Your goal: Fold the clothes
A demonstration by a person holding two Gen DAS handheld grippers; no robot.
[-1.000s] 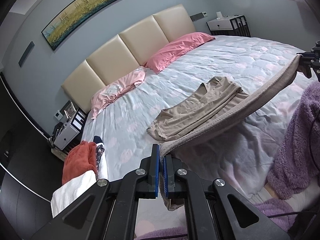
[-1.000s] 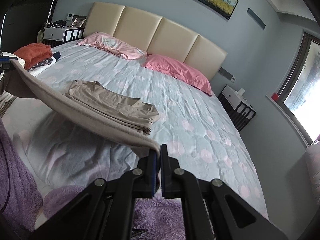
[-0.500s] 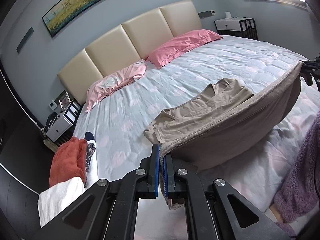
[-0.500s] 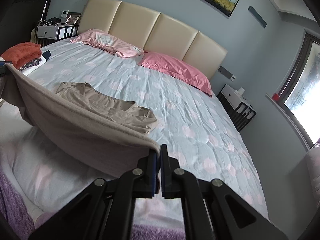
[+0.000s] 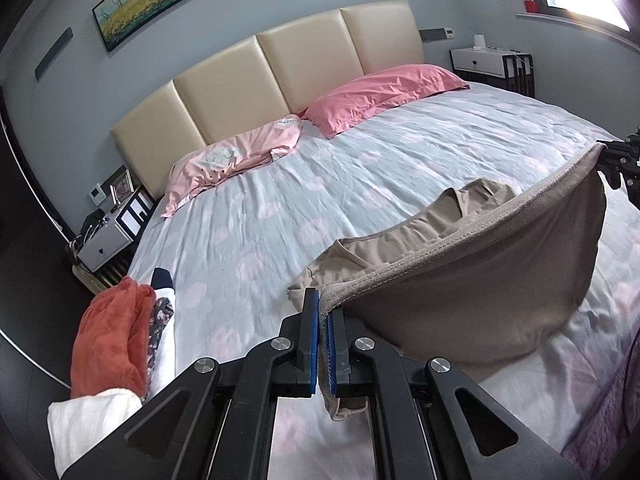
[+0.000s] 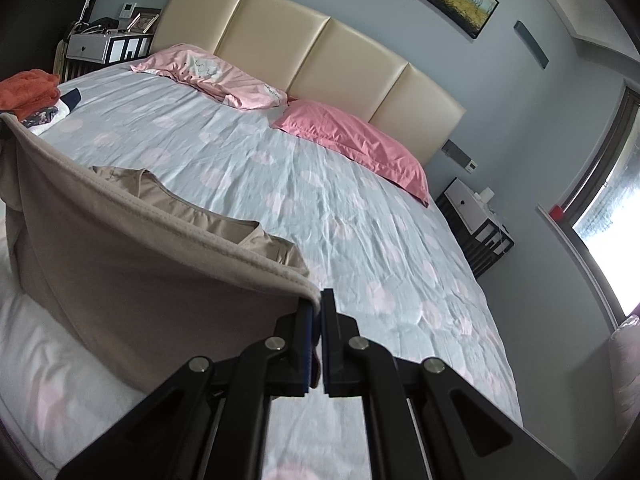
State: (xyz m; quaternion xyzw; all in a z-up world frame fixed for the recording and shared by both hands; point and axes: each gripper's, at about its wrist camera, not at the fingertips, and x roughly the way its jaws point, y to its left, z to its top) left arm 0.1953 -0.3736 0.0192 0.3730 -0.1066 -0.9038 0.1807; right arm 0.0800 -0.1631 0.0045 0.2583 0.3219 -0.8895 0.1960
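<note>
Left wrist view: the left gripper [image 5: 323, 320] pinches one corner of the taupe garment [image 5: 472, 292], its hem stretched across to the right gripper [image 5: 618, 160] at the frame edge, cloth hanging just above the bed [image 5: 280, 200]. A folded beige garment [image 5: 400, 240] lies behind, partly hidden.

Right wrist view: the right gripper [image 6: 316, 312] pinches the other corner of the taupe garment [image 6: 120, 264]. The step looks like spreading; next calls for lowering it flat. Its lower edge is out of sight

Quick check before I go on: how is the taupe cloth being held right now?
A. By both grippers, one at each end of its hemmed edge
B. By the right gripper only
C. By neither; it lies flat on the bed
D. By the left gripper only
A: the left gripper and the right gripper each pinch one end of the taupe cloth, which hangs stretched between them.
</note>
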